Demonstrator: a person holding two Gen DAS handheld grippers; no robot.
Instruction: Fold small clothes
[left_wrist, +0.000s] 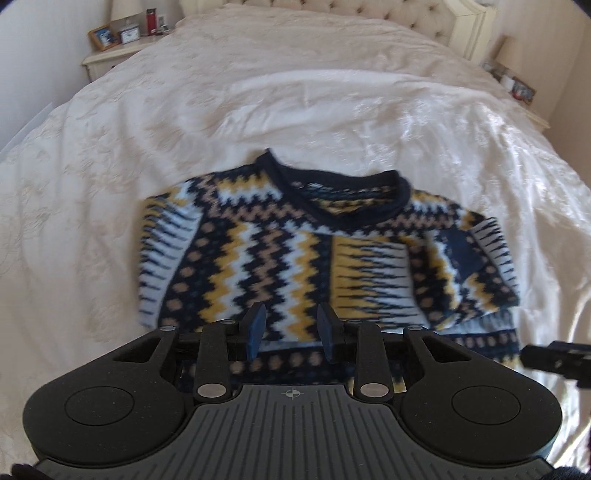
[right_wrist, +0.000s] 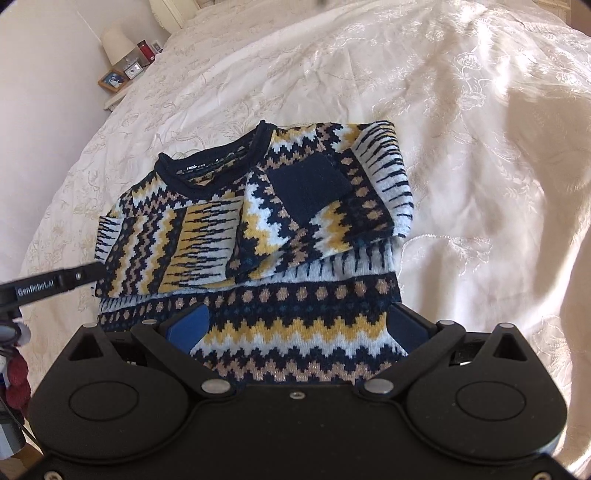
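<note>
Sweater (right_wrist: 255, 221) hem lies between right gripper (right_wrist: 295, 328) fingers.

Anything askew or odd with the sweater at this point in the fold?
Nothing damaged. The sweater lies on the bedspread with both sleeves folded in; the right sleeve crosses at a slant, so it looks slightly uneven.

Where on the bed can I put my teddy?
Bare bedspread lies between the sweater collar and the headboard, and along both sides. The near edge is crowded: both tongs, left and right, hover over the sweater's hem.
</note>
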